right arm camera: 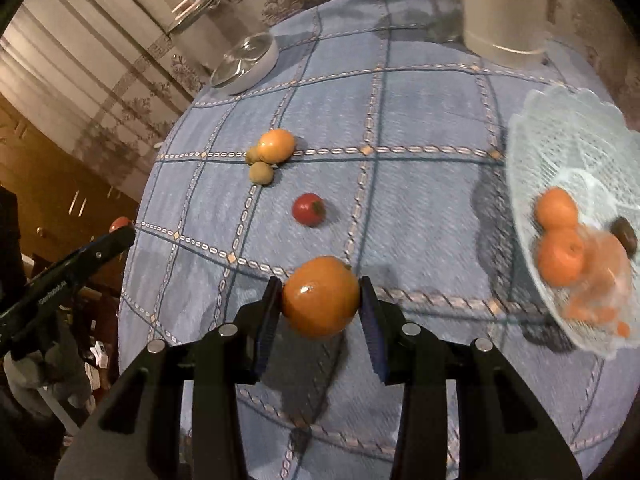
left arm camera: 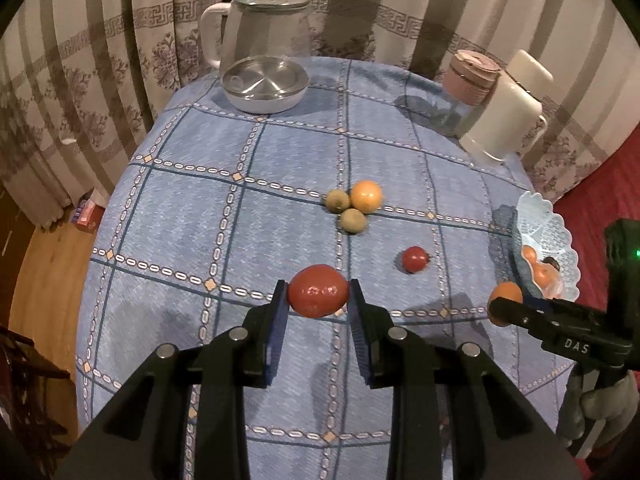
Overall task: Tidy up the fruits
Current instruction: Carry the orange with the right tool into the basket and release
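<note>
My left gripper (left arm camera: 318,292) is shut on a large red tomato (left arm camera: 318,290), held above the blue checked tablecloth (left arm camera: 200,220). My right gripper (right arm camera: 320,300) is shut on an orange (right arm camera: 321,297), held above the cloth left of the white lace fruit bowl (right arm camera: 568,136). The bowl holds several oranges (right arm camera: 557,208) and a dark fruit (right arm camera: 625,234). On the cloth lie a small red tomato (right arm camera: 308,209), a yellow-orange fruit (right arm camera: 276,145) and two green kiwis (right arm camera: 261,173). In the left wrist view the right gripper (left arm camera: 505,305) with its orange is beside the bowl (left arm camera: 548,224).
A glass kettle (left arm camera: 266,24) on its steel base (left arm camera: 265,84) stands at the back of the table. A pink-lidded cup (left arm camera: 472,80) and a white mug (left arm camera: 504,120) stand back right. Curtains hang behind. The table edge drops to a wooden floor on the left.
</note>
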A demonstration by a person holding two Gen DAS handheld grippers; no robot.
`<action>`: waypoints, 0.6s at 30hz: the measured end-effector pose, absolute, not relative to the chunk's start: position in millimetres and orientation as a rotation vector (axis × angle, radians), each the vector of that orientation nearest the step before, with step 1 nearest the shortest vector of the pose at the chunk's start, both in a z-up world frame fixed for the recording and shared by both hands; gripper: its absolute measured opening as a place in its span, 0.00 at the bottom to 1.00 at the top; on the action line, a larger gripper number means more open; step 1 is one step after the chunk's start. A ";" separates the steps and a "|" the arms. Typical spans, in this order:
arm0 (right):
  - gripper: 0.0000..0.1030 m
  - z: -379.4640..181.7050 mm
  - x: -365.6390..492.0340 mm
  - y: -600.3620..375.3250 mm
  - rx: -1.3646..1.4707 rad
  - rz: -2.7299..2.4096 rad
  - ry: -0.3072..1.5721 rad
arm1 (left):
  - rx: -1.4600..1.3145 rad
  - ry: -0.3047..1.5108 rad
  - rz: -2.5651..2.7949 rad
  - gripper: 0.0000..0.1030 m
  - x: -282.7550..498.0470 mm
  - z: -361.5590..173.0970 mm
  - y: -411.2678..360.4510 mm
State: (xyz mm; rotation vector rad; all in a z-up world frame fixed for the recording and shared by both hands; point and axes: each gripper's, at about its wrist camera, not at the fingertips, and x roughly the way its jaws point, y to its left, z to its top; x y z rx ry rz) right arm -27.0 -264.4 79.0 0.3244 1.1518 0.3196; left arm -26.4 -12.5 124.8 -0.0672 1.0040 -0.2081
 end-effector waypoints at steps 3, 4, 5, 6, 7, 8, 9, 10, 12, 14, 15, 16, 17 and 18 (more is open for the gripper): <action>0.39 84.3 -41.5 -278.7 0.335 0.310 1.139 | -0.059 0.995 -0.218 0.29 -36.8 130.2 -24.6; 0.39 85.4 -44.8 -282.2 0.338 0.308 1.136 | -0.057 0.992 -0.222 0.29 -39.7 131.4 -27.6; 0.39 87.2 -48.9 -286.2 0.340 0.306 1.131 | -0.054 0.989 -0.225 0.29 -42.1 132.9 -30.8; 0.39 89.0 -52.3 -290.0 0.342 0.304 1.126 | -0.050 0.984 -0.230 0.29 -46.3 135.1 -36.3; 0.39 91.7 -57.3 -295.7 0.346 0.301 1.118 | -0.046 0.980 -0.235 0.29 -49.4 136.8 -40.6; 0.39 93.4 -60.1 -299.9 0.349 0.299 1.113 | -0.042 0.976 -0.238 0.29 -52.2 138.1 -45.0; 0.39 95.6 -64.1 -305.0 0.351 0.295 1.108 | -0.038 0.973 -0.243 0.29 -55.4 139.7 -49.8; 0.39 98.1 -68.8 -310.9 0.355 0.290 1.101 | -0.036 0.971 -0.247 0.29 -57.6 140.5 -53.4; 0.39 102.2 -75.8 -321.6 0.360 0.279 1.090 | -0.031 0.964 -0.257 0.29 -63.8 142.7 -63.8; 0.39 106.6 -83.5 -335.0 0.365 0.262 1.077 | -0.028 0.960 -0.265 0.29 -68.4 144.6 -71.4; 0.39 108.5 -86.9 -341.6 0.367 0.255 1.071 | -0.027 0.957 -0.269 0.29 -70.9 145.5 -76.1; 0.39 110.7 -90.6 -350.0 0.370 0.244 1.064 | -0.024 0.952 -0.274 0.29 -74.0 146.8 -81.9; 0.39 112.6 -93.3 -357.0 0.372 0.234 1.058 | -0.023 0.948 -0.279 0.29 -76.6 148.2 -87.0; 0.39 114.3 -95.7 -363.5 0.374 0.224 1.052 | -0.022 0.945 -0.282 0.29 -78.1 149.2 -89.9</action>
